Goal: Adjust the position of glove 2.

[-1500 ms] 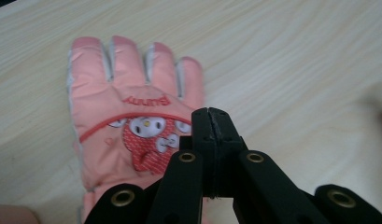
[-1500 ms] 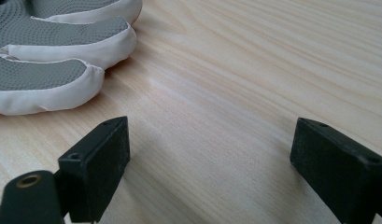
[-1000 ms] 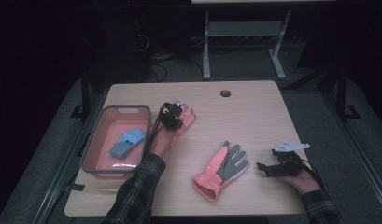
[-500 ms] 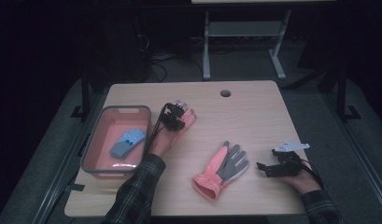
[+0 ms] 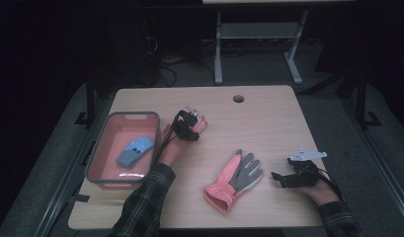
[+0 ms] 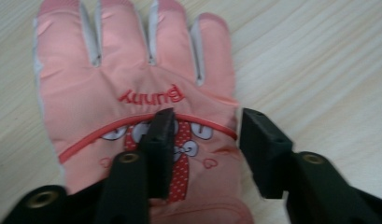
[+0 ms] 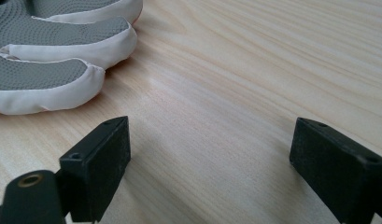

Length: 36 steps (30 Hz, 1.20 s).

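Observation:
A pink glove (image 5: 198,119) printed "Bunny" (image 6: 132,70) lies back up on the wooden table (image 5: 268,118), right of the bin. My left gripper (image 5: 188,127) (image 6: 205,126) is down over its cuff end, open, one jaw on the fabric and the other at the glove's edge. A second pink glove (image 5: 235,180) lies palm up with its grey grip side showing, near the front middle. My right gripper (image 5: 281,177) (image 7: 212,140) rests low to its right, wide open over bare wood. That glove's grey fingers (image 7: 48,74) lie ahead and left of those jaws.
A pink bin with a grey rim (image 5: 98,148) stands at the table's left and holds a blue object (image 5: 135,150). A round cable hole (image 5: 238,98) sits near the far edge. Dark floor and a metal stand (image 5: 259,34) lie beyond the table.

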Tool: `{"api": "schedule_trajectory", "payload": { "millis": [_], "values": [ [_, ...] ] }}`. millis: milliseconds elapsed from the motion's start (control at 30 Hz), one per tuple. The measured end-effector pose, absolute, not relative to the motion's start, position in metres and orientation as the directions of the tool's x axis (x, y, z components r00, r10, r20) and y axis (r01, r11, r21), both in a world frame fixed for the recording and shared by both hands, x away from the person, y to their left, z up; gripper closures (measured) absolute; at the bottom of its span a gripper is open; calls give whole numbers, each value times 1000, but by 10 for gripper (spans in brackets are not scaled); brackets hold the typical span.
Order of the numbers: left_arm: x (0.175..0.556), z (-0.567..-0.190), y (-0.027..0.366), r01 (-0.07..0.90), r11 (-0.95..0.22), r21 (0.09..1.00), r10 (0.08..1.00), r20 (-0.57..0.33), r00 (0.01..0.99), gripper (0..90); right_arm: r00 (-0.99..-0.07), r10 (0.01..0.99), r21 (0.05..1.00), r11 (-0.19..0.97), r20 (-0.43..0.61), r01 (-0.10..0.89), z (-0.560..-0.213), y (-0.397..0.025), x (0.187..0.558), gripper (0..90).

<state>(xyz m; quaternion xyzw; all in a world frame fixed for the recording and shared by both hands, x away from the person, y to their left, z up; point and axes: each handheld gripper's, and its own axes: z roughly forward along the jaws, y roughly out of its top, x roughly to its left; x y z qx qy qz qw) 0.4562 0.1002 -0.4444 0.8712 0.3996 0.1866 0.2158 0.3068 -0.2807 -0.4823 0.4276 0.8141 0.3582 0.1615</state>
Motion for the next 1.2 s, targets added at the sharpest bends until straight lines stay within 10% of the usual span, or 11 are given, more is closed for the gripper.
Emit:
{"api": "schedule_trajectory", "payload": {
  "millis": [333, 933, 1200],
  "values": [
    [459, -439, 108, 637, -542, 548, 789, 71, 610, 849, -581, 812, 723, 375, 45, 580, -482, -281, 307, 120],
    [419, -422, 77, 541, -589, 601, 658, -32, 752, 834, -580, 814, 722, 377, 40, 580, -482, -281, 307, 124],
    [417, -412, 78, 512, -599, 616, 645, -7, 764, 622, -579, 815, 722, 376, 42, 581, -482, -281, 307, 128]
  ]
}}
